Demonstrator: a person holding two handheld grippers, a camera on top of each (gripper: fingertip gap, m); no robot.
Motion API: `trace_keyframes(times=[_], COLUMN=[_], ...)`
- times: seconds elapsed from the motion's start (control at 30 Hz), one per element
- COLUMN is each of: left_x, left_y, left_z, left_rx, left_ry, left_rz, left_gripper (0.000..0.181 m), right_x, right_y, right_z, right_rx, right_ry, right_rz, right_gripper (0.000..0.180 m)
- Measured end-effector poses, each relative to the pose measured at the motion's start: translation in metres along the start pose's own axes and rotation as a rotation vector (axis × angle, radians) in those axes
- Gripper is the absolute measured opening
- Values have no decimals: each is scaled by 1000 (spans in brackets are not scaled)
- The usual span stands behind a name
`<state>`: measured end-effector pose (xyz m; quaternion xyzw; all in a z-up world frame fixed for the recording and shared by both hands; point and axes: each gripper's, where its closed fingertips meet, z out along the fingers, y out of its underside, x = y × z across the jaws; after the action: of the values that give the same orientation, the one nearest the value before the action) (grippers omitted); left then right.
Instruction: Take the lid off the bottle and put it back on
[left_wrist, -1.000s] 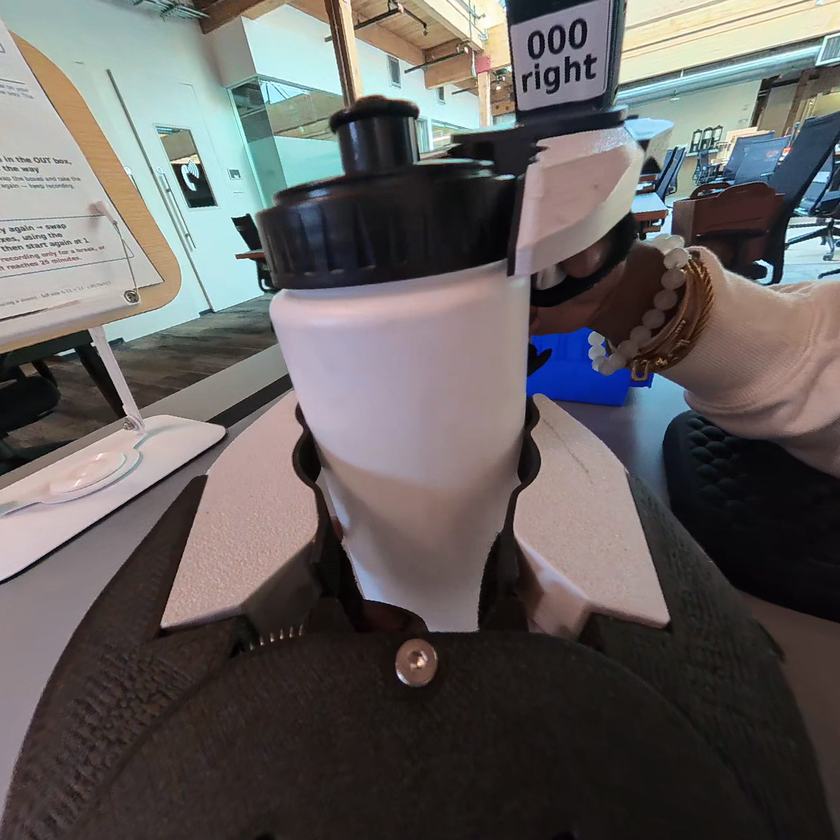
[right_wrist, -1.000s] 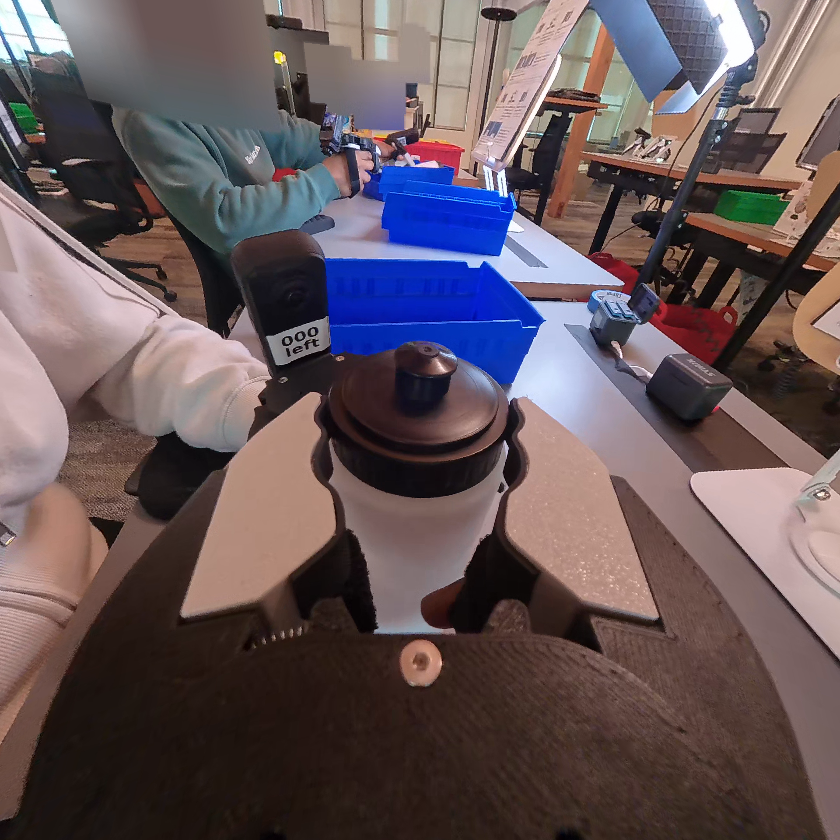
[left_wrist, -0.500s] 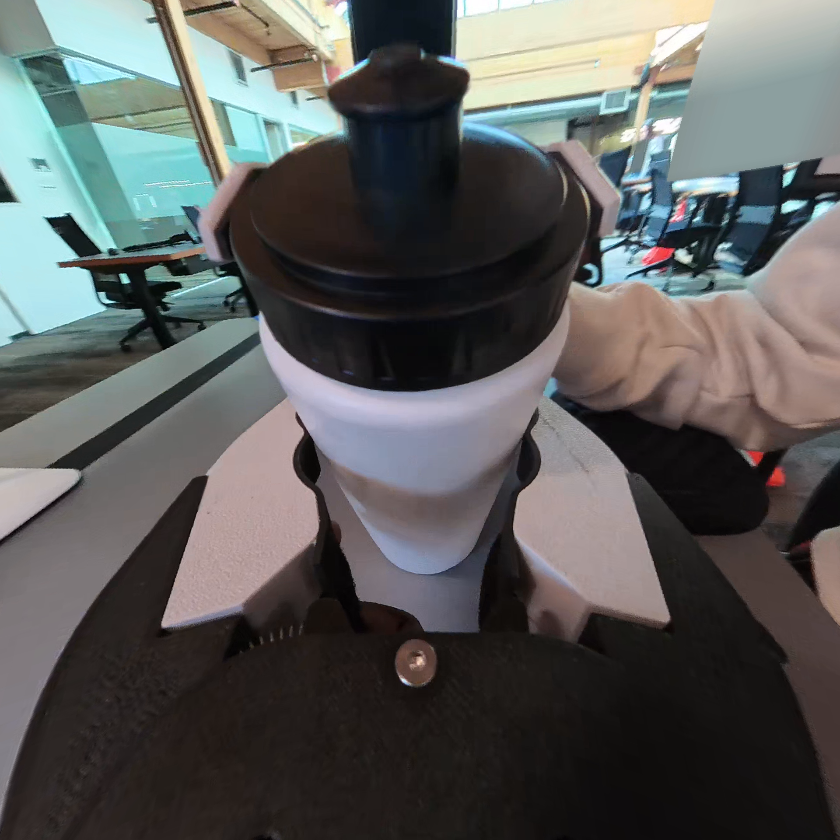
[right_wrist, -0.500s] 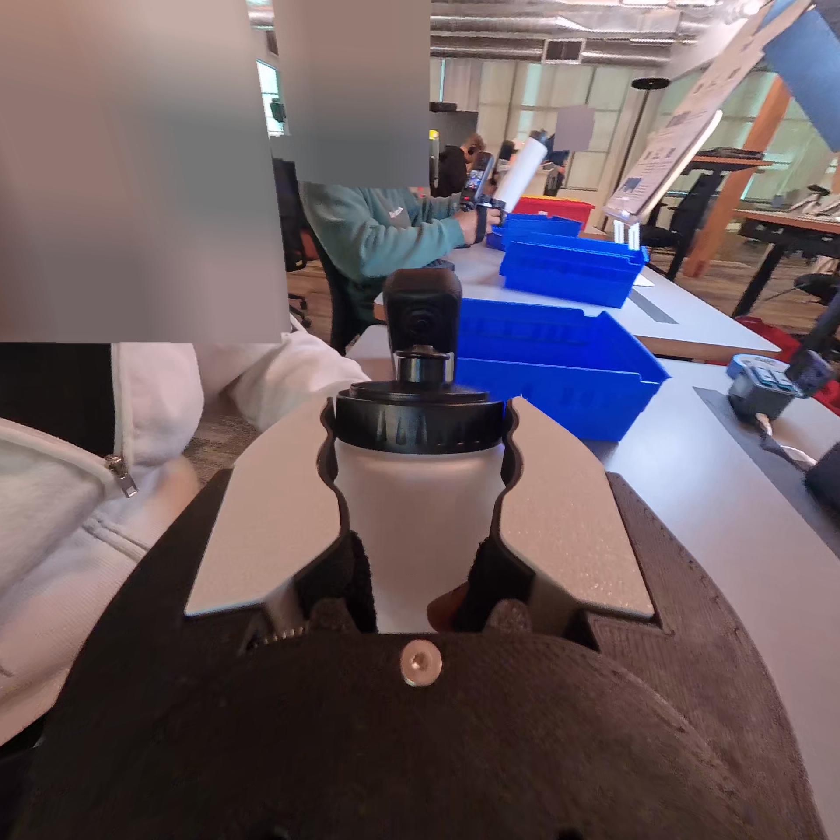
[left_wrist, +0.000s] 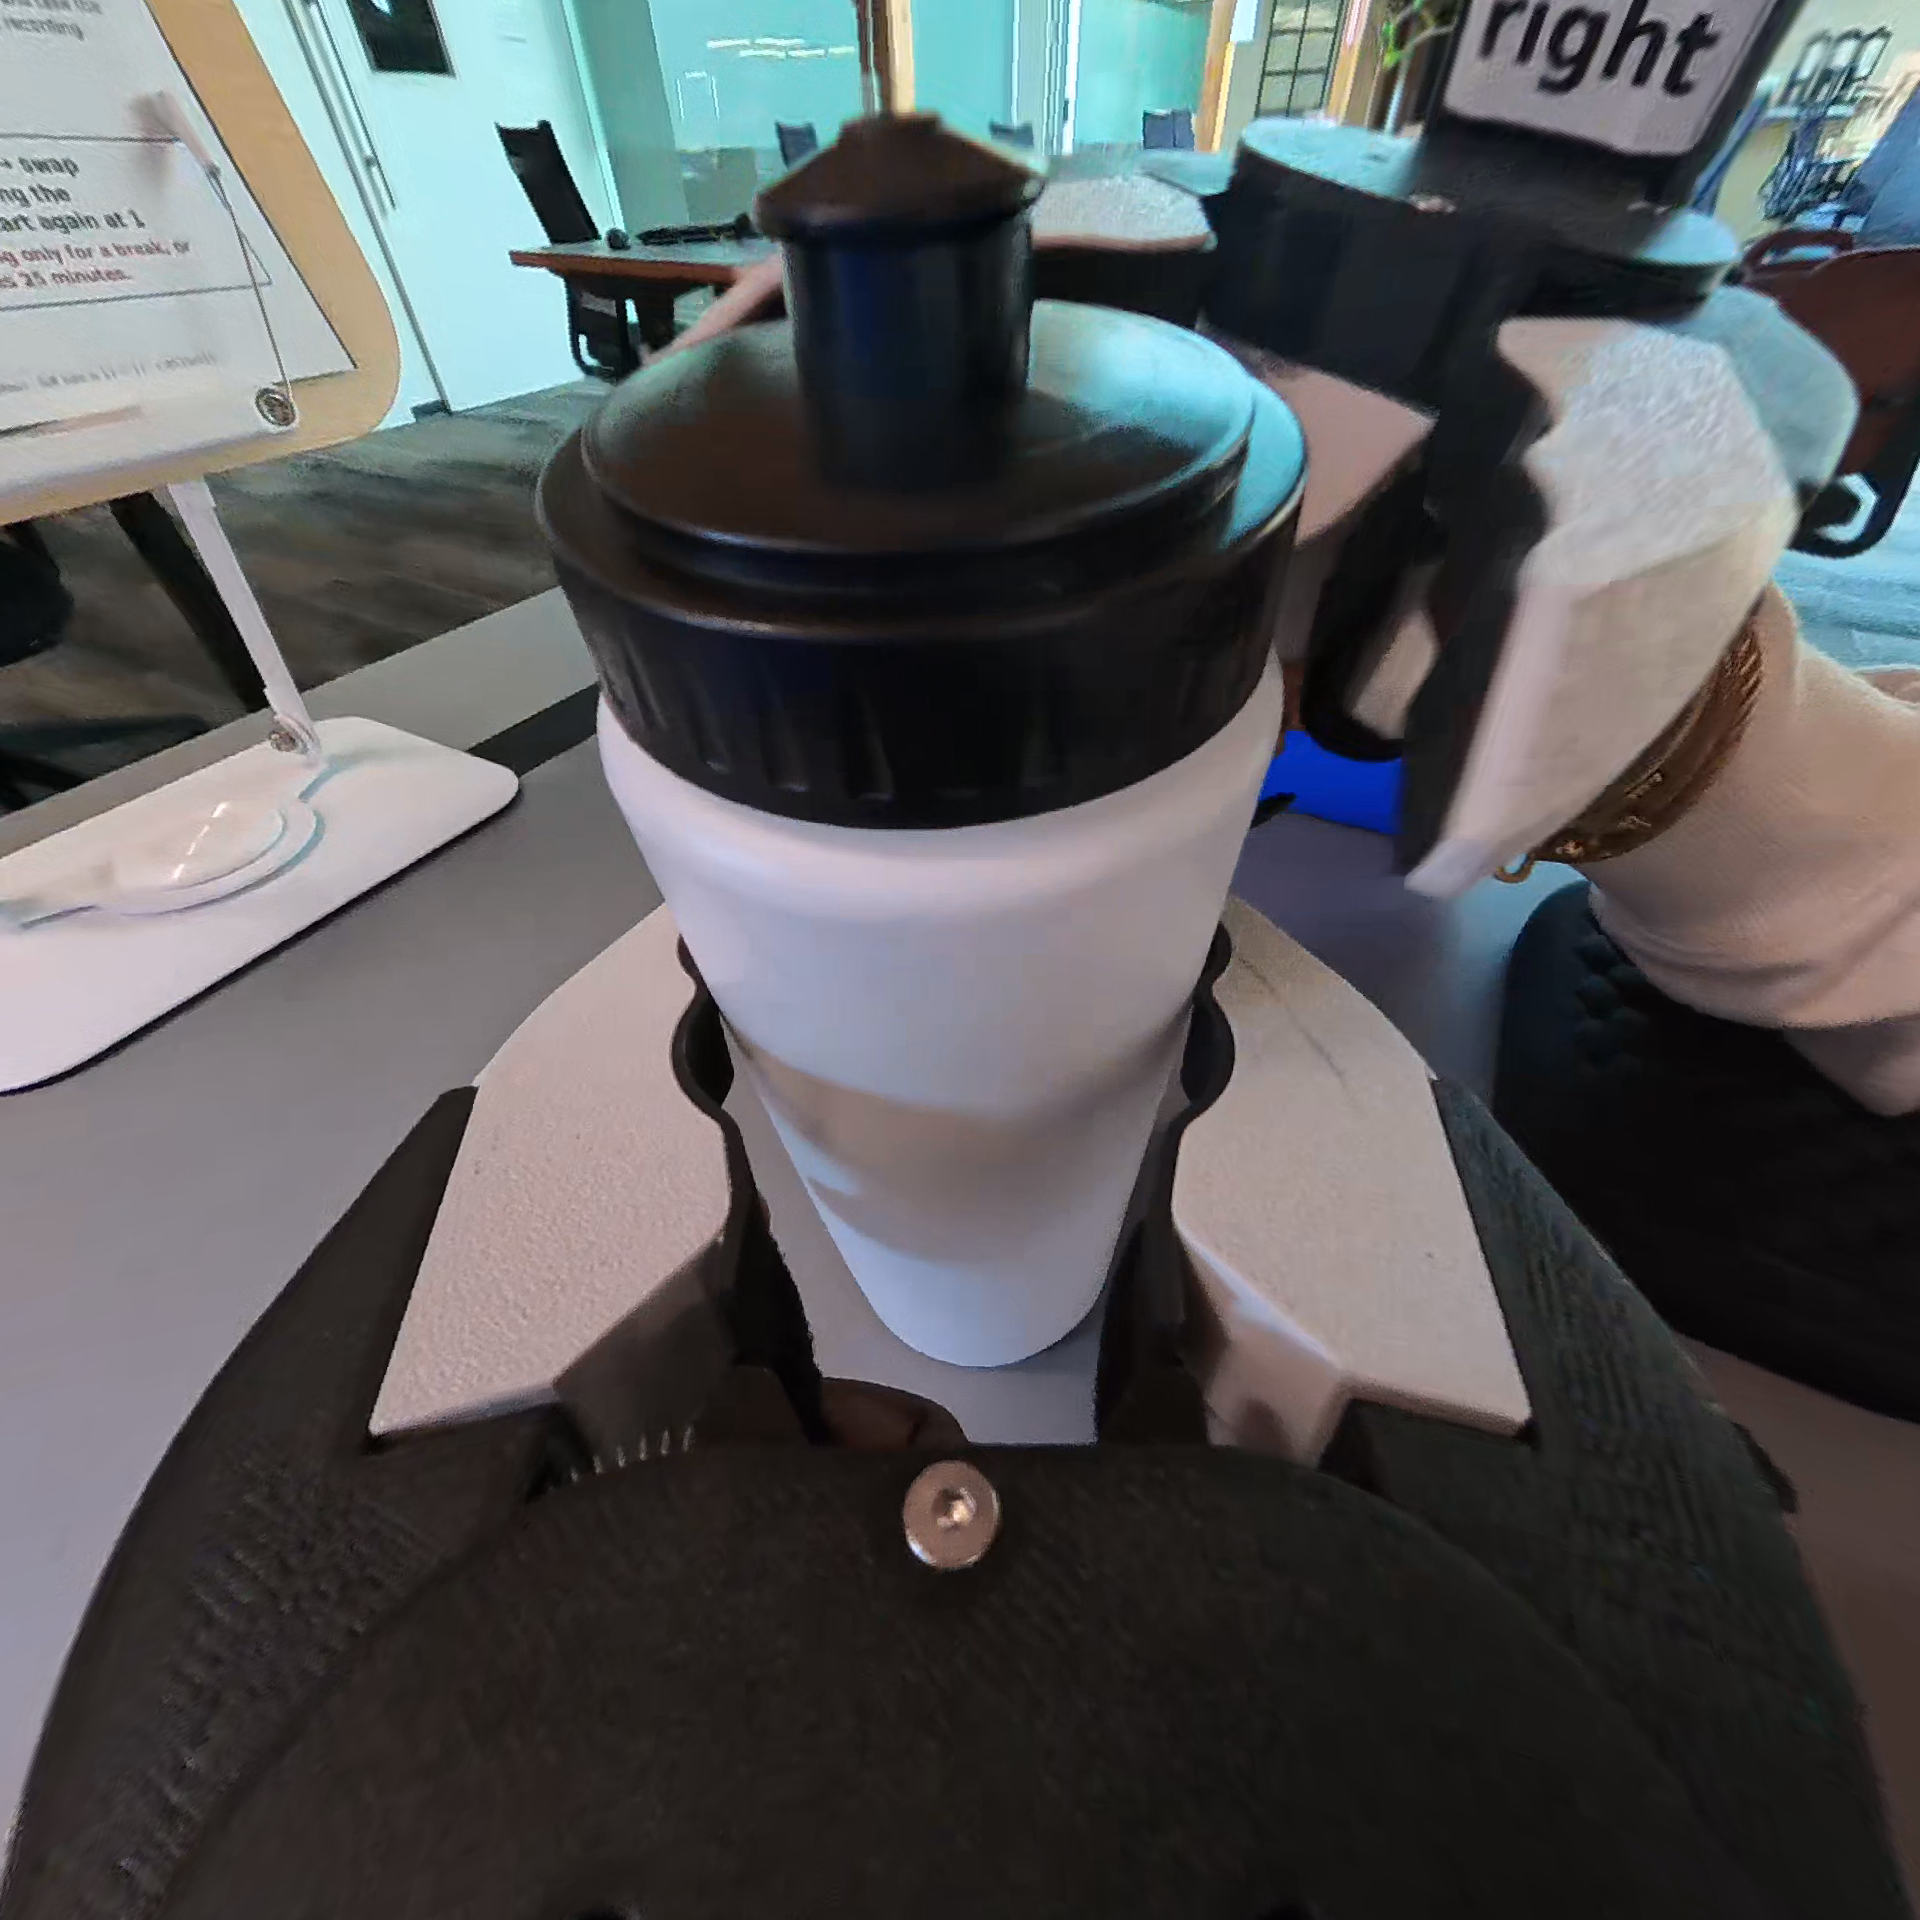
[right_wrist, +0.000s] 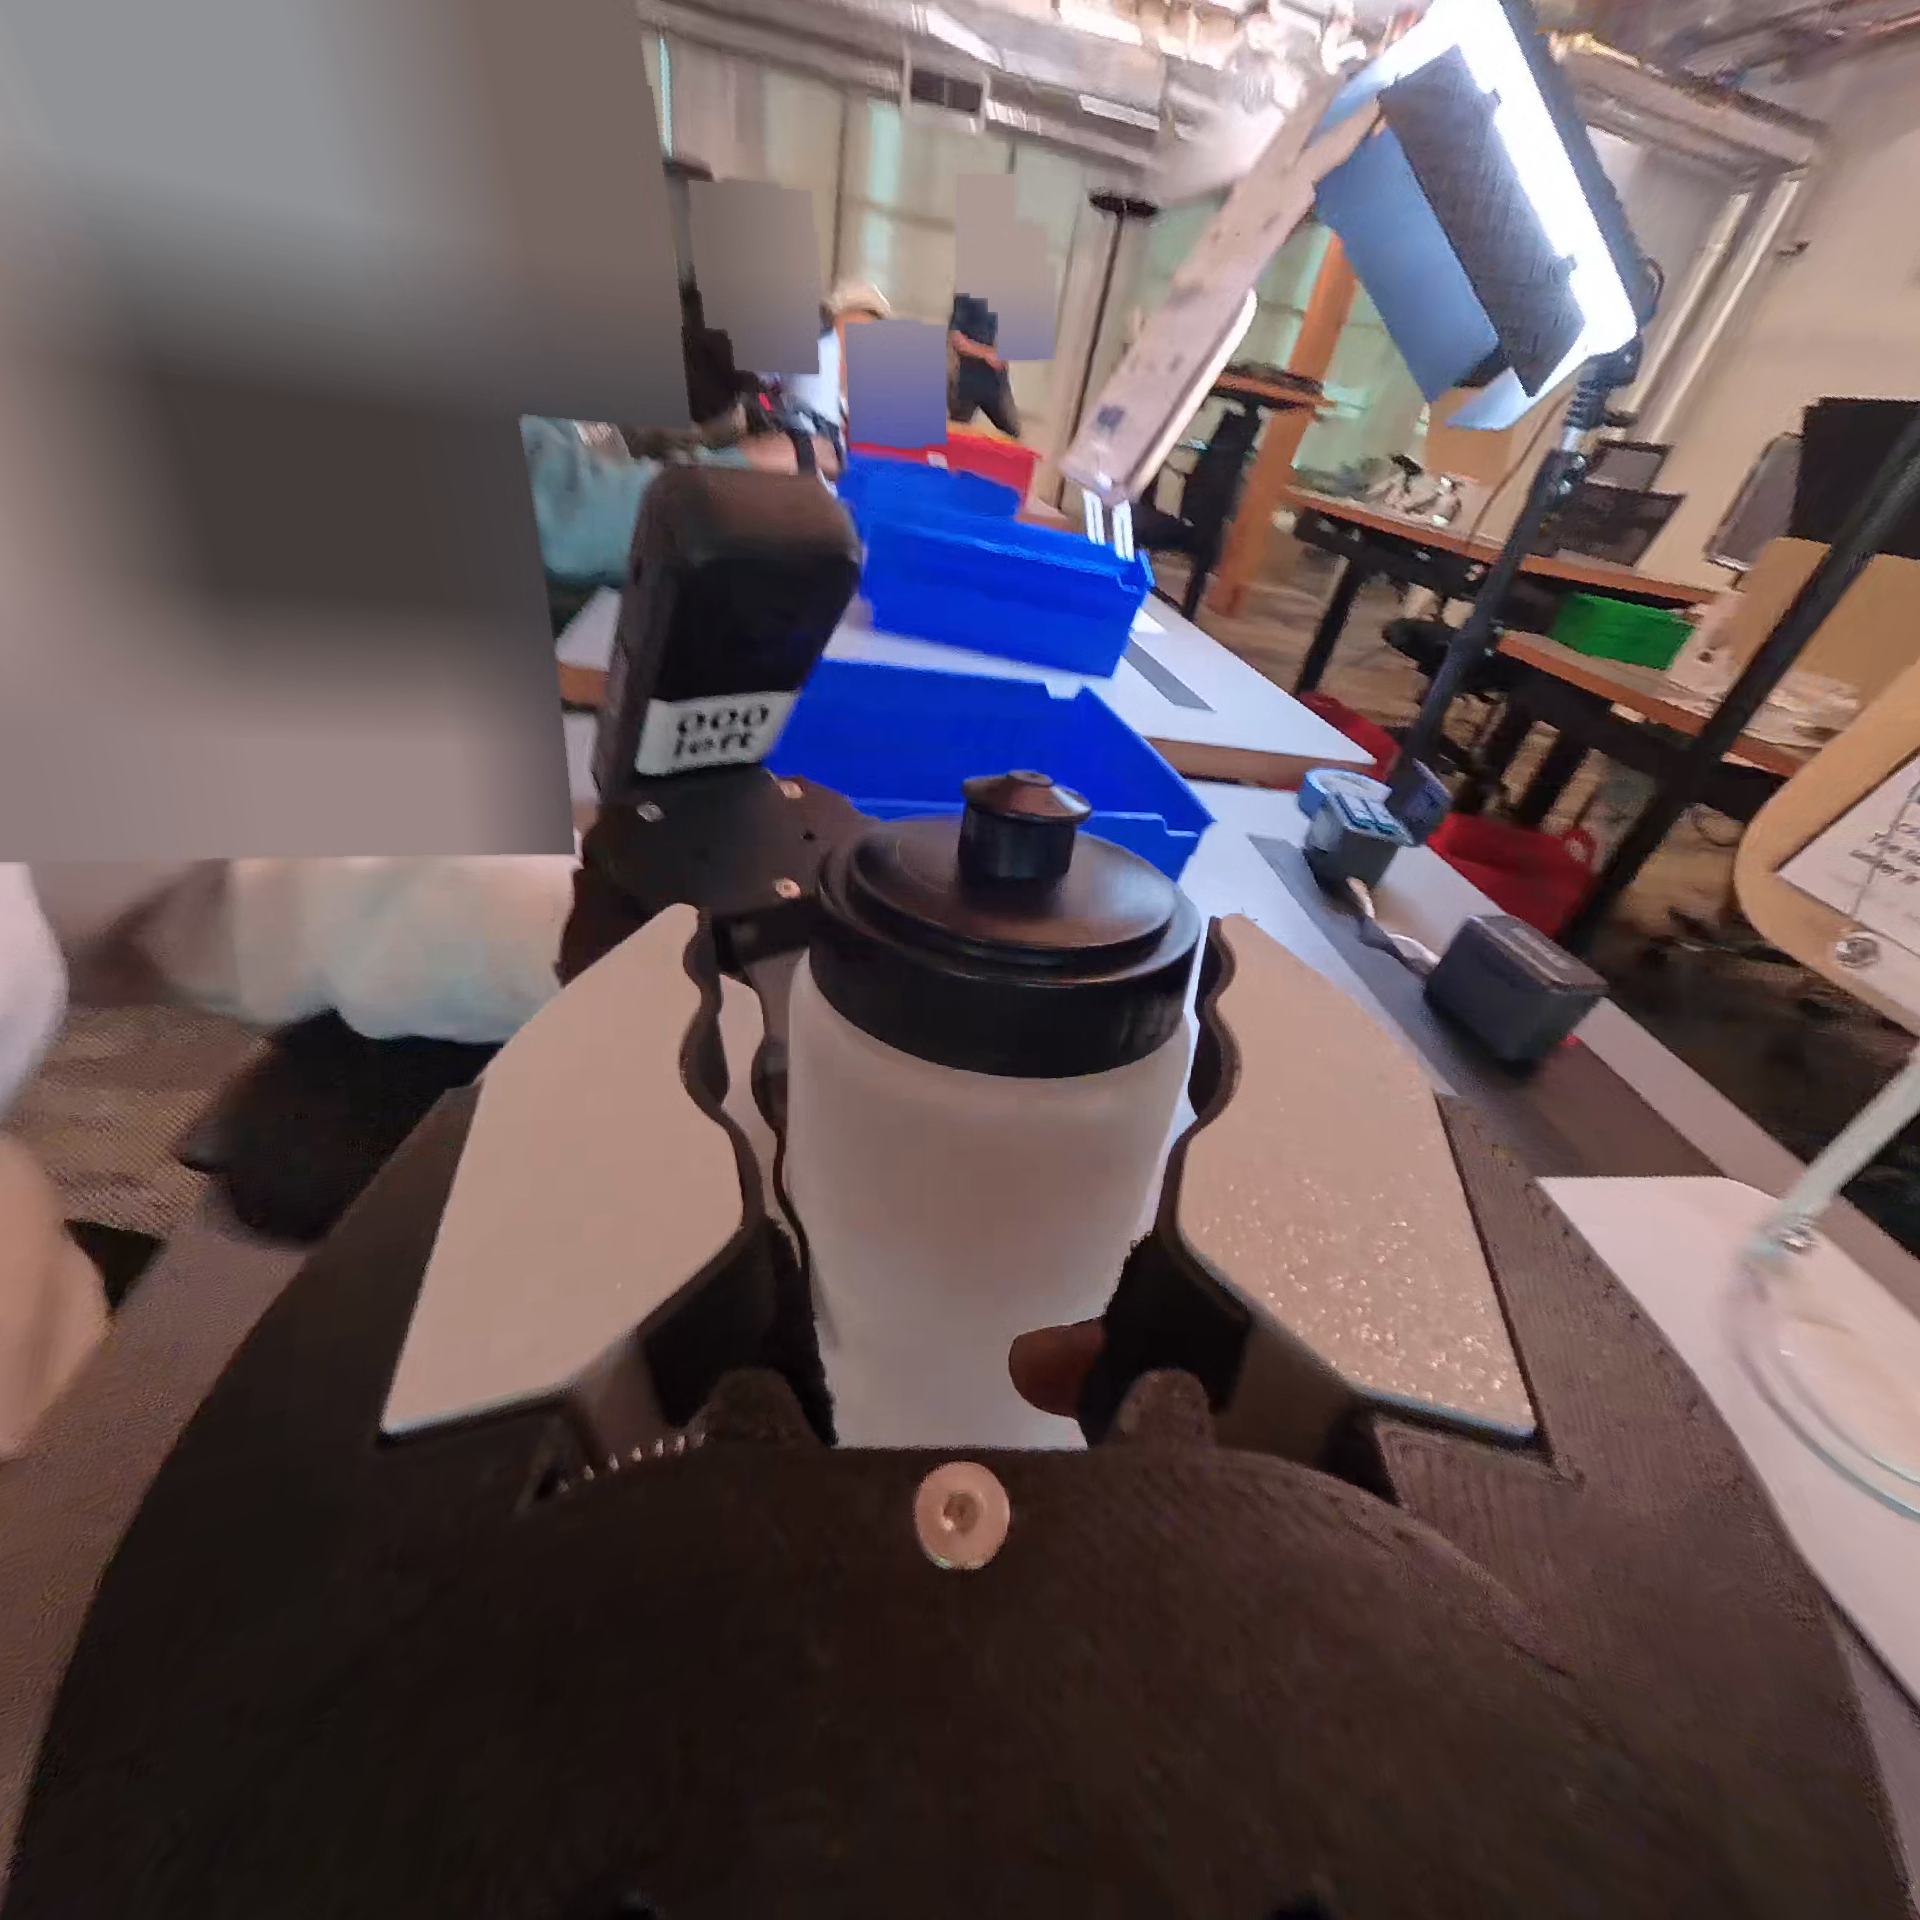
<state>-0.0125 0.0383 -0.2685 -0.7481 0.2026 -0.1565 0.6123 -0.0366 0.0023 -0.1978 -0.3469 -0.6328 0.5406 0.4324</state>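
left wrist: close, facing bottle (left_wrist: 935, 935) | right wrist: opposite side (shared)

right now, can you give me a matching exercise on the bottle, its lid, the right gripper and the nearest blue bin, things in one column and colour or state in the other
Things:
1. lid
2. bottle
3. right gripper
4. blue bin

Colour or state:
A. white, clamped in the left gripper
B. open, one finger on each side of the bottle's top
C. on the table beyond the bottle, as the right wrist view shows it
D. black, seated on the bottle

Pairs: 1-D, 2-A, 3-B, 4-C
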Motion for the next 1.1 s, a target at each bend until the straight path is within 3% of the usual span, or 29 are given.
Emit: trace_keyframes(times=[0.07, 0.2, 0.37, 0.43, 0.53, 0.67, 0.77, 0.87, 0.93, 1.1], left_x=[3, 14, 57, 65, 57, 2, -19, -17, -11, 14], left_y=[1, 1, 2, 3, 2, 4, 5, 5, 3, 1], left_z=[-1, -2, -16, -21, -17, -6, -8, -7, -7, -5], left_rx=[-14, -12, 6, 17, 8, -52, -68, -64, -53, 50], left_ry=[8, 104, 462, 534, 465, 67, -79, -86, -59, 186], left_rz=[29, 52, 43, 44, 46, 28, 52, 62, 89, 33], left_gripper=[87, 86, 86, 86, 87, 87, 87, 87, 87, 86], right_x=[4, -3, -33, -44, -39, -7, 11, 16, 15, 3], right_y=[4, 1, -5, -8, -8, -2, -2, -5, -2, -4], right_z=[5, 0, -11, -15, -15, -14, -8, 2, 7, 0], right_rx=[-32, 22, 118, 169, 216, 162, 107, 105, 74, 98], right_ry=[59, -25, -313, -429, -416, -181, -6, 86, 110, -19], right_rz=[-41, 13, 128, 186, 181, 118, 78, 74, 73, 103], right_gripper=[79, 75, 75, 75, 74, 90, 95, 94, 75, 74])
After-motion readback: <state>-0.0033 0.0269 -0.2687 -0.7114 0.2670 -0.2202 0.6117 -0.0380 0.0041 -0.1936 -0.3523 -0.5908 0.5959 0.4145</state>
